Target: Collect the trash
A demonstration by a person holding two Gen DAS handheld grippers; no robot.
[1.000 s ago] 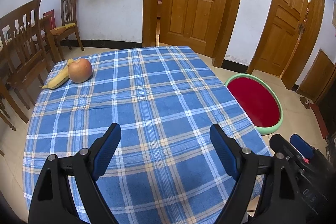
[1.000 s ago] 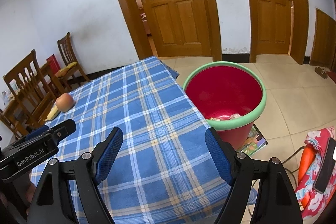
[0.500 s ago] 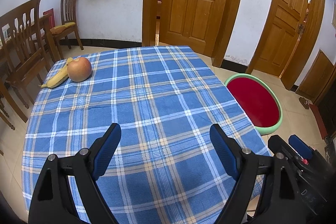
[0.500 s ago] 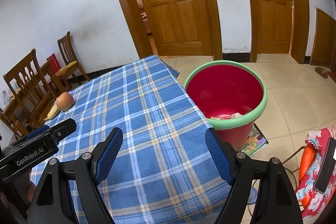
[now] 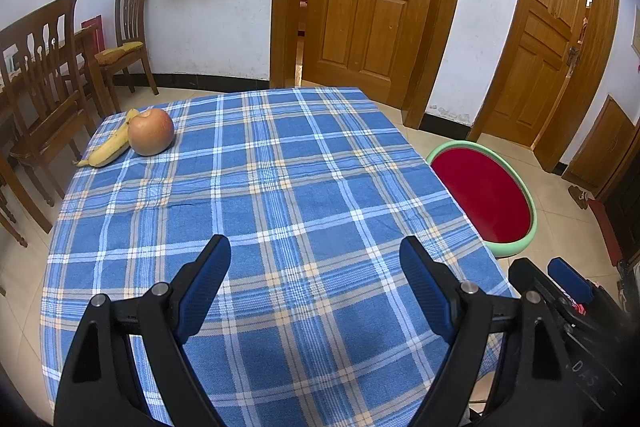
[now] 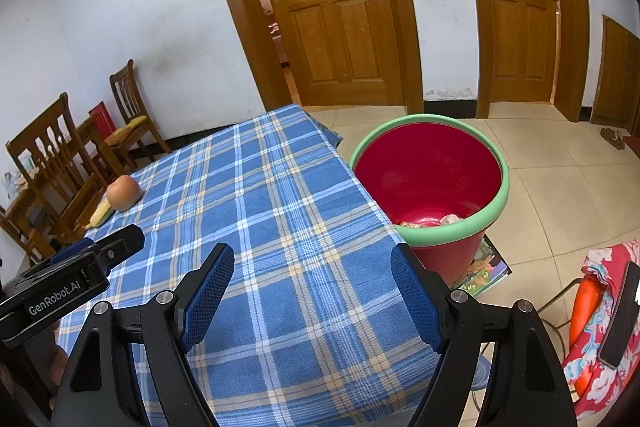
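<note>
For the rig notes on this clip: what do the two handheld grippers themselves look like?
Both match: the left gripper and right gripper have matte black plastic frames with silver pivot screws and two long fingers faced with ribbed blue pads. In the right wrist view, the left unit's black body shows white "GenRobot.AI" lettering. No cables or sleeves are visible.

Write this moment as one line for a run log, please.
left gripper: open, empty | right gripper: open, empty | apple touching banana, far table corner | red bin: beside table, scraps inside
</note>
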